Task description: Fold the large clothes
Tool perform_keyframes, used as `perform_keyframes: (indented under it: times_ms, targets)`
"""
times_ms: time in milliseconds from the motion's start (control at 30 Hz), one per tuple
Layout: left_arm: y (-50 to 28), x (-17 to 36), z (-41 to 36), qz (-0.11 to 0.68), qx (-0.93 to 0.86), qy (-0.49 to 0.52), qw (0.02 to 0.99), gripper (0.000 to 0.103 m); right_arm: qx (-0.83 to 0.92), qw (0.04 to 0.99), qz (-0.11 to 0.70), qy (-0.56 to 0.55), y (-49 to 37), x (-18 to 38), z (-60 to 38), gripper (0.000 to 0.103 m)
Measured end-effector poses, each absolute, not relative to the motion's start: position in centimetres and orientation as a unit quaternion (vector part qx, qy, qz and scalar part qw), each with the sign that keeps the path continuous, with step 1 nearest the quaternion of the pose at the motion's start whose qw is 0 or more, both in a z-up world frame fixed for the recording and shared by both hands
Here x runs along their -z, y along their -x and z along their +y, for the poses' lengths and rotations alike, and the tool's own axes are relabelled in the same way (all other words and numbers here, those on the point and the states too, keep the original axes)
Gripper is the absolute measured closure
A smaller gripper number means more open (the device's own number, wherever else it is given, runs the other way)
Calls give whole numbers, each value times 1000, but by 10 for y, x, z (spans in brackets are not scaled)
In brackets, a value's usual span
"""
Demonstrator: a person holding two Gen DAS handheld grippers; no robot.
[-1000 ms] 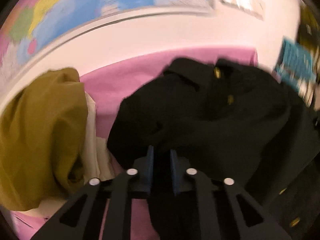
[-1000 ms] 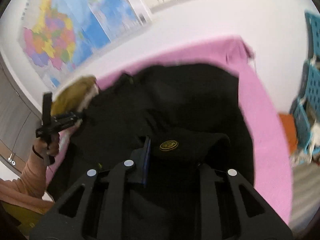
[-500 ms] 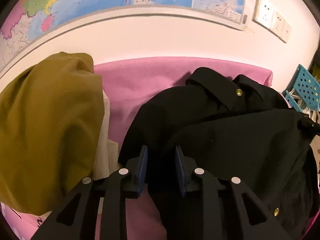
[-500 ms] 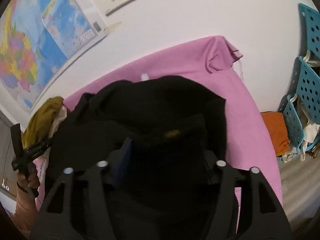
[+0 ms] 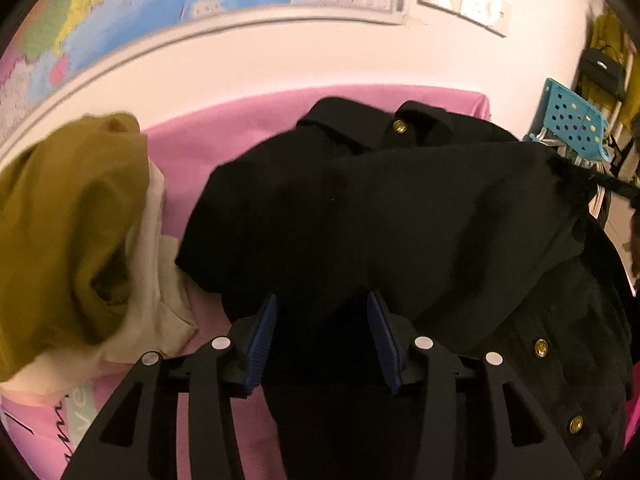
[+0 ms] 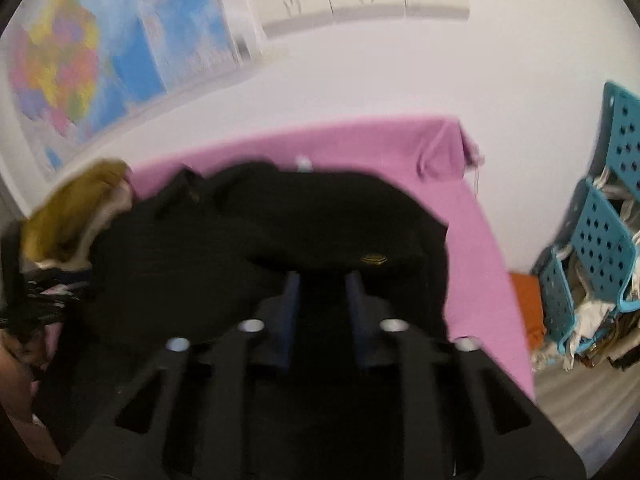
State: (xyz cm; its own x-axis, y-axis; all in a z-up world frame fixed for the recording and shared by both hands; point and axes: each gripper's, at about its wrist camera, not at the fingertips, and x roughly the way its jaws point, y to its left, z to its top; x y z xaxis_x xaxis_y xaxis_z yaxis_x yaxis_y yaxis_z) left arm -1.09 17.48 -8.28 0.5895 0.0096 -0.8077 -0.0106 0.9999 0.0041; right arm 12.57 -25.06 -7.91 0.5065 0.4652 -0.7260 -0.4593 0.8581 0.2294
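Black jacket [image 5: 400,216] looks heavy, floppy imo; grab hem/shoulders. Left claw [image 5: 323,340] opening, cloth between; right claw [image 6: 322,312] closing on cloth.

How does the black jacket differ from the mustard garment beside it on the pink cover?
The black jacket is spread across the middle of the pink cover and reaches between both grippers' fingers; the mustard garment sits bunched in a heap at the left edge, untouched. The jacket shows gold buttons and a collar; the mustard garment shows none, only a pale cloth under it. Both are unfolded and rest on the same cover.
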Motion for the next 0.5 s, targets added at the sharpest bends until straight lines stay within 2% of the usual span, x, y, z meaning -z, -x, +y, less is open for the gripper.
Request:
perform_keyframes:
  times_ms: [100, 133, 233, 267, 367, 500]
  targets:
    - [11, 84, 177, 452, -30, -8, 892, 48, -256, 857, 448, -19, -145, 100, -247, 87]
    - [11, 85, 177, 453, -36, -8, 891, 47, -257, 856, 448, -23, -146, 101, -247, 84]
    - [21, 82, 185, 451, -37, 12, 892, 47, -275, 860, 429, -23, -135, 85, -249, 65]
    - [26, 81, 187, 451, -35, 19, 892, 47, -281, 863, 420, -22, -128, 79, -249, 63]
    - [43, 75, 195, 442, -26, 38, 896, 46, -309, 865, 394, -2, -100, 61, -252, 63]
    - [62, 77, 198, 443, -6, 64, 894, 46, -330, 848, 412, 38, -83, 72, -239, 65]
